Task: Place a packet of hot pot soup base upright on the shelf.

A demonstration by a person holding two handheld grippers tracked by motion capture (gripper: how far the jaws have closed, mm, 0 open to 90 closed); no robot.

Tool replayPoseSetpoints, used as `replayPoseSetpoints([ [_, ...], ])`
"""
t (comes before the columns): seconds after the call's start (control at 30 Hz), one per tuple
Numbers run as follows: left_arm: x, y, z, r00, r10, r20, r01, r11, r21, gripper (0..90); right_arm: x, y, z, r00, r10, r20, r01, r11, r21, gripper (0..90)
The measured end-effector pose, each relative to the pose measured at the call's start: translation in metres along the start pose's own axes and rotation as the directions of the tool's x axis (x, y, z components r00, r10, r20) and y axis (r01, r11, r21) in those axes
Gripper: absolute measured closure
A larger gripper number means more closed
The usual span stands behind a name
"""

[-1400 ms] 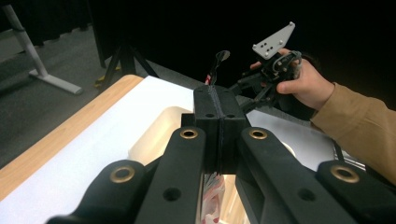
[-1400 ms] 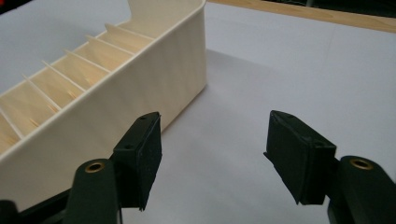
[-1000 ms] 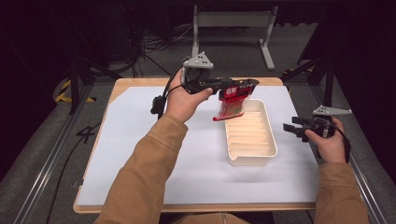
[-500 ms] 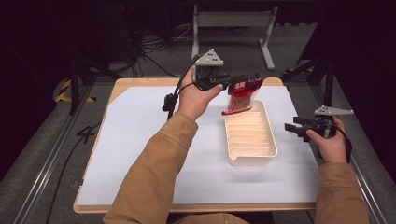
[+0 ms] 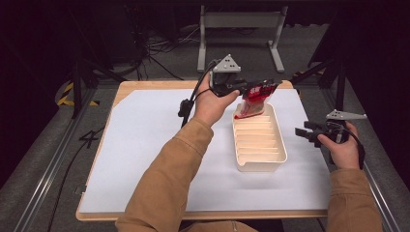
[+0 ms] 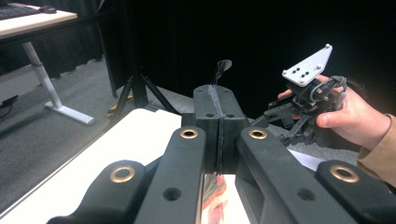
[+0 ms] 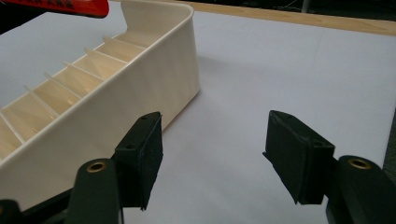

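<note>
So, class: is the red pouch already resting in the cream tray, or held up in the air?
Held up. The left gripper is shut on the red pouch, which hangs over the cream tray's far end; whether its bottom touches is unclear.

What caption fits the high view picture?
Left gripper holds a red packet over the far end of a cream slotted tray; right gripper waits open beside it.

The right gripper (image 7: 212,158) hovers low over the white table cover (image 7: 289,70), its two black jaws set wide apart with nothing between them. Its left jaw sits just beside the outer wall of a cream plastic tray (image 7: 154,84), which runs away toward the upper left. Thin ribs divide the tray's inside into narrow slots. A strip of a red packet (image 7: 70,7) shows at the top left edge, above the tray. The table's wooden edge (image 7: 299,18) crosses the top.
</note>
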State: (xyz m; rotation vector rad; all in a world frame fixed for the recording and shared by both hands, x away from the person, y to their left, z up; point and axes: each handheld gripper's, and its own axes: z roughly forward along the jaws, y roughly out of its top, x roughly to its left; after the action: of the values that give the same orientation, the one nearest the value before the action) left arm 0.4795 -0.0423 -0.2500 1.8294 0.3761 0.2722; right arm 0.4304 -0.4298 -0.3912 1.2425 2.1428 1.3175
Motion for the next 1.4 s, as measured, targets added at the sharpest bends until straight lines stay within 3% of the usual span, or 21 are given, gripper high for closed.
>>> replayPoseSetpoints([
  [0.57, -0.001, -0.016, 0.025, 0.9975, 0.035, 0.061, -0.037, 0.9987, 0.036, 90.0, -0.001, -0.002, 0.001, 1.0000, 0.007, -0.005, -0.007, 1.000, 0.003, 36.8],
  [0.77, 0.002, -0.023, 0.034, 0.9958, 0.027, 0.087, -0.030, 0.9988, 0.038, 90.0, -0.001, -0.003, 0.001, 0.9999, 0.010, -0.008, -0.010, 1.000, 0.005, 36.7],
  [0.87, 0.002, -0.026, 0.039, 0.9959, 0.018, 0.088, -0.023, 0.9980, 0.059, 90.0, -0.002, -0.003, 0.001, 0.9999, 0.014, -0.008, -0.014, 1.000, 0.006, 36.8],
  [1.13, 0.003, -0.029, 0.046, 0.9949, 0.007, 0.100, -0.011, 0.9990, 0.043, 90.0, -0.003, -0.005, 0.002, 0.9998, 0.016, -0.008, -0.016, 1.000, 0.008, 36.8],
  [1.4, 0.004, -0.028, 0.050, 0.9956, 0.026, 0.090, -0.030, 0.9985, 0.047, 90.0, -0.003, -0.006, 0.002, 0.9998, 0.018, -0.007, -0.018, 1.000, 0.012, 36.7],
])
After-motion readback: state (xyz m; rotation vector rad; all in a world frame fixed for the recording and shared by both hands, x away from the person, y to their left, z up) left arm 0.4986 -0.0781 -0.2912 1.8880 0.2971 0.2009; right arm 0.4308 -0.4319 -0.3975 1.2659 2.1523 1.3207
